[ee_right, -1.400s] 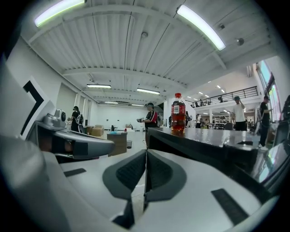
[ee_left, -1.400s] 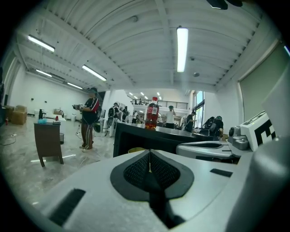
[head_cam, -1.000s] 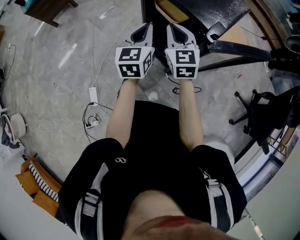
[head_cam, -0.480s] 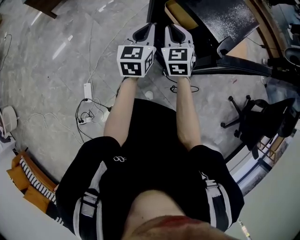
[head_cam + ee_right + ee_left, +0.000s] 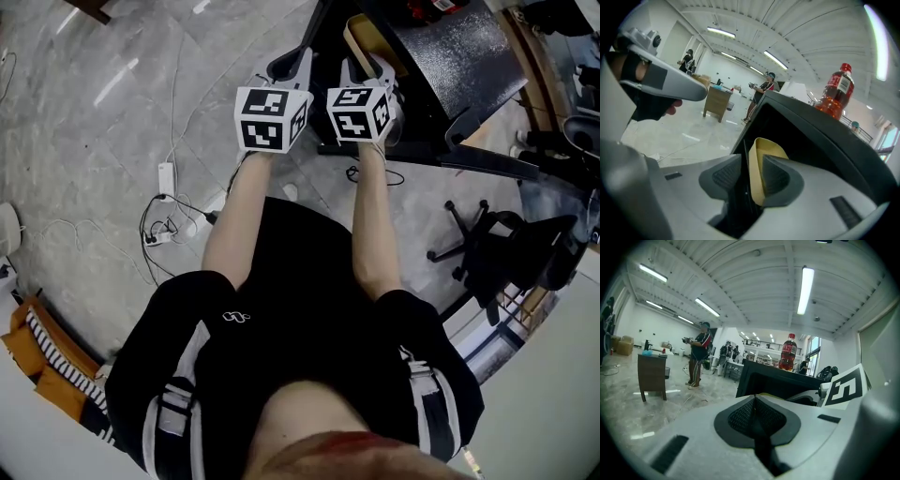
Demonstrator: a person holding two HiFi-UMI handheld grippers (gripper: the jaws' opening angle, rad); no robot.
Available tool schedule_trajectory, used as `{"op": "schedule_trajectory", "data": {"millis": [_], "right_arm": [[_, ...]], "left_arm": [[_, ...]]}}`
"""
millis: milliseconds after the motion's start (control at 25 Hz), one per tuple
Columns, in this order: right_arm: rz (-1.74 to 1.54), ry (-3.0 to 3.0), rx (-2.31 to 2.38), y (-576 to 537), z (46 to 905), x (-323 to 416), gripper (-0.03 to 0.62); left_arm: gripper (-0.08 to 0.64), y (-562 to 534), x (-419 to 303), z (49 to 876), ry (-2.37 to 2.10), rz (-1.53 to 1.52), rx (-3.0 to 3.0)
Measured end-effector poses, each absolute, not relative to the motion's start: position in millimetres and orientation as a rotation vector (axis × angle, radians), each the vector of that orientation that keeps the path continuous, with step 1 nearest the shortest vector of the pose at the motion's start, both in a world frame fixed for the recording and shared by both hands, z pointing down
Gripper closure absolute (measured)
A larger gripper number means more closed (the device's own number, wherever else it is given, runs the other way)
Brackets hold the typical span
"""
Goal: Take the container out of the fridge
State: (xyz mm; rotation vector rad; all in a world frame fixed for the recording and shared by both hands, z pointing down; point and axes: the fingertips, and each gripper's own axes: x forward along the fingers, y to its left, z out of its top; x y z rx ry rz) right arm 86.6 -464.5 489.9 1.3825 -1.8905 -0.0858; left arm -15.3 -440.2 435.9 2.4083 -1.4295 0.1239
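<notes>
A tan container sits inside the open black fridge, low near the floor. My right gripper is at the fridge's opening, a little tilted. Its jaws are opening. In the right gripper view the container shows in the gap between the jaws, and the pads do not press on it. My left gripper is held just left of the right one, outside the fridge's left edge. The left gripper view shows its jaws shut with nothing between them.
A red-labelled bottle stands on top of the fridge. An office chair is at the right. Cables and a power strip lie on the marble floor at the left. A wooden table and a person are farther off.
Both grippers have moved forward toward the fridge. The right gripper's jaws have parted from shut, and it has tilted slightly. The left gripper stays shut.
</notes>
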Motion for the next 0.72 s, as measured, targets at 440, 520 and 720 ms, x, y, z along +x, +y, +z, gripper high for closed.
{"op": "schedule_trajectory", "data": {"millis": [440, 520, 720], "right_arm": [[-0.036, -1.746, 1.309, -484.6, 518.8, 106.2, 0.512], [-0.036, -1.736, 1.313, -485.1, 518.8, 108.4, 0.549], [-0.017, -1.781, 1.313, -477.3, 516.2, 100.4, 0.566]], "left_arm": [[0.549, -460.5, -18.1, 439.7, -1.390, 0.127, 2.409], [0.549, -461.2, -17.1, 439.2, -1.382, 0.132, 2.414], [0.549, -456.4, -18.0, 440.2, -1.383, 0.140, 2.417]]}}
